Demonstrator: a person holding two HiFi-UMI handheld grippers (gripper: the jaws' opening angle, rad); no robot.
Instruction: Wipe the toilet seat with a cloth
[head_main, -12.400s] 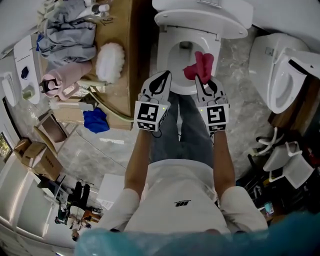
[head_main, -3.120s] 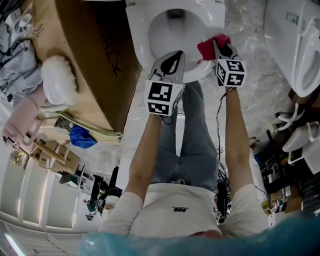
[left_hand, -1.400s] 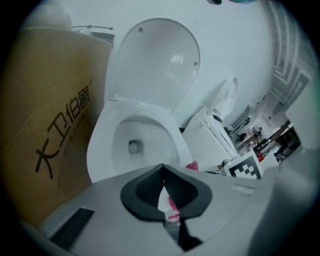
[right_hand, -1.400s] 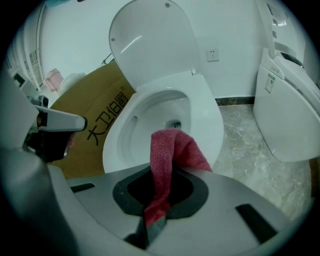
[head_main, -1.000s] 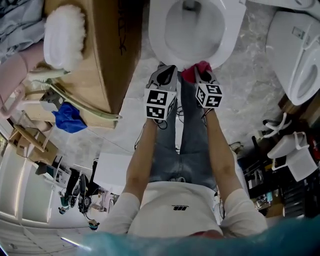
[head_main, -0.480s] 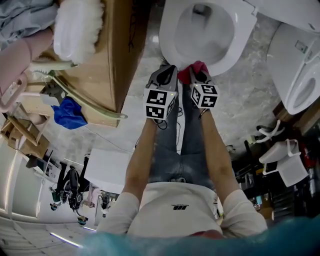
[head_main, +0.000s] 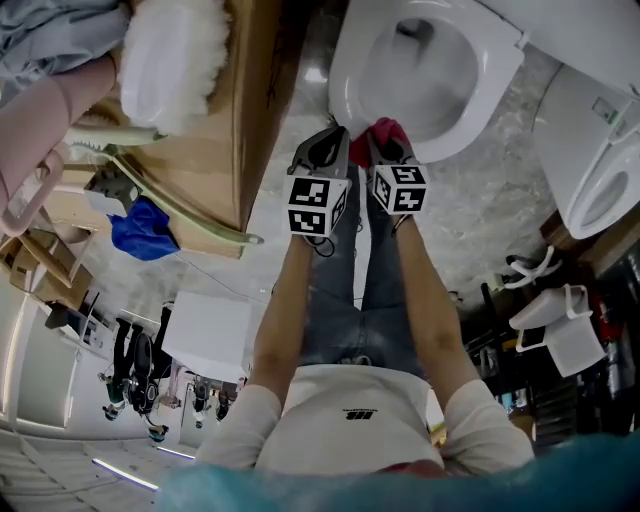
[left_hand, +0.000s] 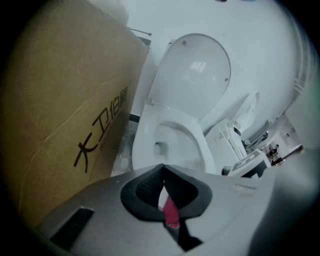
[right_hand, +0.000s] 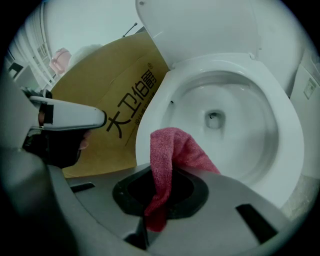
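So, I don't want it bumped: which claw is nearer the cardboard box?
Left. The left claw is just right of the box in the head view; the right claw, shut on the cloth, is beyond it at the toilet rim.

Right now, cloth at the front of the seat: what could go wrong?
1. The right tool pinches only a narrow fold of the red cloth; the loose rest flops toward the bowl and might slip out into it.
2. The left tool, shut and empty, sits close beside it; a leftward sweep could knock them together.
3. The cardboard box crowds the toilet seat there.
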